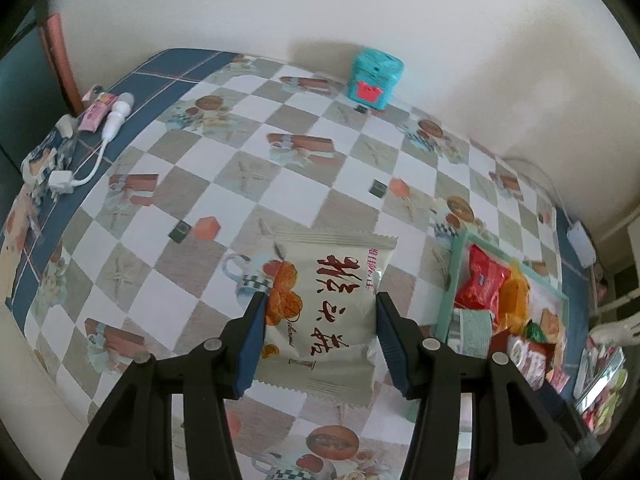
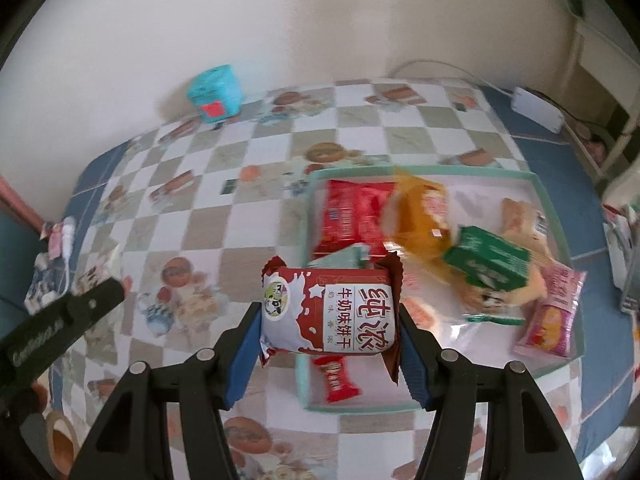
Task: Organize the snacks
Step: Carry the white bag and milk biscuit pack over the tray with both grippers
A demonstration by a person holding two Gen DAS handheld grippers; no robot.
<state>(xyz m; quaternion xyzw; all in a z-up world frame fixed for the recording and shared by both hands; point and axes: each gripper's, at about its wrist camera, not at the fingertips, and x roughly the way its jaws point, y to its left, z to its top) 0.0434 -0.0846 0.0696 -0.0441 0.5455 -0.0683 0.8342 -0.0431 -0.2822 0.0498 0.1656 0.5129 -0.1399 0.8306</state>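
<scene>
My left gripper (image 1: 320, 304) is shut on a beige snack packet (image 1: 326, 316) with red Chinese lettering, held above the checked tablecloth. A teal-rimmed tray (image 1: 454, 276) with several snacks lies to its right. My right gripper (image 2: 326, 312) is shut on a red-and-white milk biscuit packet (image 2: 328, 312), held over the tray's (image 2: 538, 196) near left corner. The tray holds a red packet (image 2: 352, 212), an orange packet (image 2: 420, 220), a green box (image 2: 492, 260), a pink packet (image 2: 556, 312) and a small red bar (image 2: 336, 376). The left gripper's arm (image 2: 64, 320) shows at the left.
A teal toy box (image 1: 376, 80) stands by the wall at the back. Small orange and dark cubes (image 1: 208, 227) lie on the cloth. A white cable and pink packets (image 1: 96, 114) lie at the far left edge. A white power adapter (image 2: 536, 108) sits at the back right.
</scene>
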